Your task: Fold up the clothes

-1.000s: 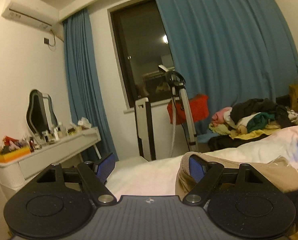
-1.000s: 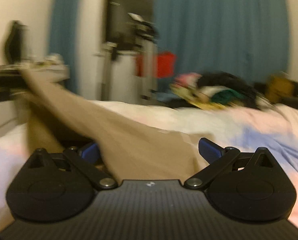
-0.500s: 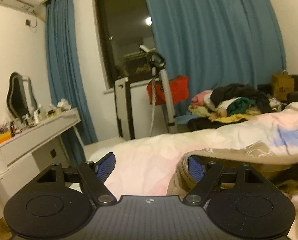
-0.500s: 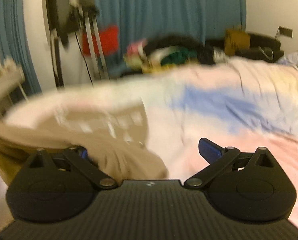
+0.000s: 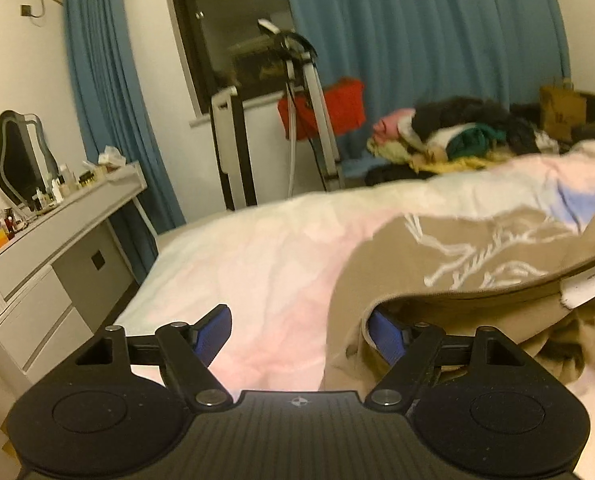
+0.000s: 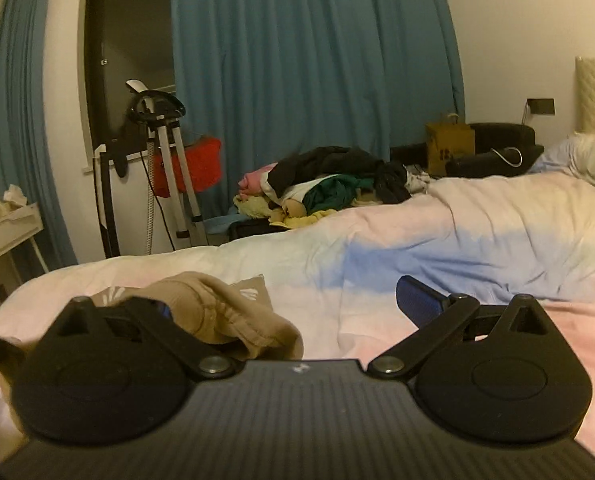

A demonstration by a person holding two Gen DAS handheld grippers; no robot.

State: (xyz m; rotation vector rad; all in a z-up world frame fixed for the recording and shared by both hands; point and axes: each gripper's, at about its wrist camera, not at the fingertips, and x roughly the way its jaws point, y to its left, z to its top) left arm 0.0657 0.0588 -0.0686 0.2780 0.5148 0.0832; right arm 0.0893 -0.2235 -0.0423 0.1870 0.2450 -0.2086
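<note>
Tan garment on bed — clothes pile behind.

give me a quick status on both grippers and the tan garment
Left gripper jaws open, tan garment draped over one pad. Right gripper jaws open, garment bunched on one side. Garment unfolded on the bed. Nothing in the way.

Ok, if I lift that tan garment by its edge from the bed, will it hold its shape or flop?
Likely floppy: the tan garment already sags and bunches around the left gripper. It looks fairly thick, with a ribbed hem, so probably heavier than a thin shirt. It should drag rather than slide on the rumpled duvet.
</note>
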